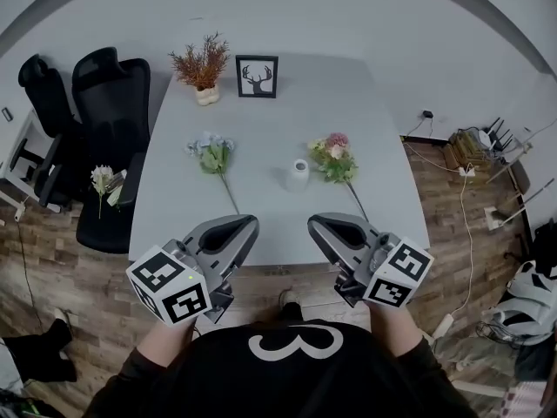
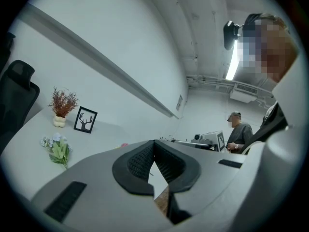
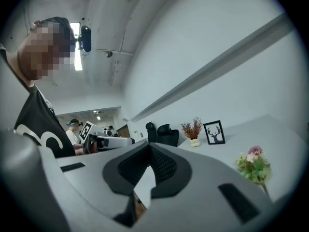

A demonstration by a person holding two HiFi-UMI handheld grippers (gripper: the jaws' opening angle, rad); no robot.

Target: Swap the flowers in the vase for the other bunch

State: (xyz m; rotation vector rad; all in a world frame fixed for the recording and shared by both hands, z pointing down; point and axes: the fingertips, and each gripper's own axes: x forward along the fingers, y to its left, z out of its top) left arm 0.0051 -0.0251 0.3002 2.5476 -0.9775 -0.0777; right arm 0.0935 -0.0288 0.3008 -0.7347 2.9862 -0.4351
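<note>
Both grippers are parked at the bottom of the head view, just off the near edge of the pale grey rectangular table (image 1: pixel 174 200) and pointing level at it. The left gripper (image 1: pixel 246 226) has its jaws pressed together with nothing in them, which its own view (image 2: pixel 154 142) shows clearly: the tips meet, with only the moulded hollow behind them. The right gripper (image 1: pixel 319 226) is the same, closed up and empty (image 3: pixel 148 145). To me that looks like a neutral ready pose, not mid-grab.

The small white ceramic vase (image 1: pixel 298 174) stands upright in the middle of the table, and from above it looks empty, though I can't see right down into the mouth. The bunch of pale blue and white flowers (image 1: pixel 211 153) lies flat to its left, and the bunch of pink and cream flowers (image 1: pixel 334 158) lies flat just to its right. Neither is touching the vase. Both stems trail toward the bottom of the frame, i.e. toward the grippers, which makes sense because the stem is the easy part to pinch.

My guess is one bunch still has to go in, and the jaws will need to open first. I can't tell which bunch counts as "the other".

The russet dried sprig in a cream pot (image 1: pixel 202 66) and the black-framed deer print (image 1: pixel 257 77) at the far edge look like plain decor, well out of the way.
</note>
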